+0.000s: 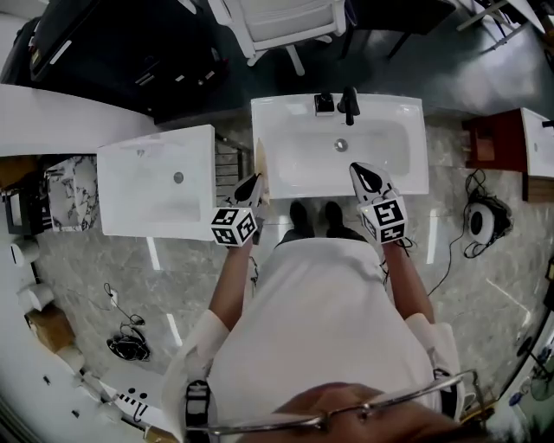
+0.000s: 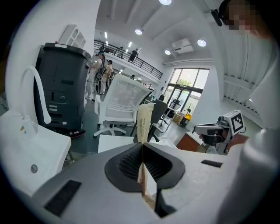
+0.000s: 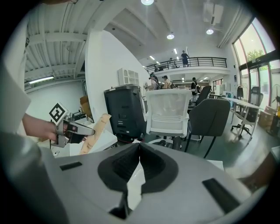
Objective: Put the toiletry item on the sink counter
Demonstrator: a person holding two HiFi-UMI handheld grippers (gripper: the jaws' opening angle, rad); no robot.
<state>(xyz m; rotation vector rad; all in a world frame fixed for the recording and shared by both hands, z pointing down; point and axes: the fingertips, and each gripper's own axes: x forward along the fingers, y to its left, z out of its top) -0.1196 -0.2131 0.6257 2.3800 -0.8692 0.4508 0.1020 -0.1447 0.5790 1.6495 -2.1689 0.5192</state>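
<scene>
The toiletry item is a flat tan sachet (image 1: 260, 167), and my left gripper (image 1: 252, 184) is shut on it. It stands upright between the closed pads (image 2: 144, 124) and sticks out above them. In the head view the left gripper hangs at the front left corner of the white sink counter (image 1: 286, 111), with the sachet over the counter's left edge. My right gripper (image 1: 363, 176) is shut and holds nothing; it hovers over the basin's front right part. In the right gripper view the left gripper (image 3: 83, 130) and the tan sachet (image 3: 97, 131) show at the left.
A black faucet (image 1: 349, 104) stands at the back of the sink. A second white basin (image 1: 130, 164) sits to the left. Behind are a white office chair (image 1: 277, 22) and a dark cabinet (image 1: 112, 52). A red-brown cabinet (image 1: 493, 143) stands at right; cables (image 1: 130, 346) lie on the floor.
</scene>
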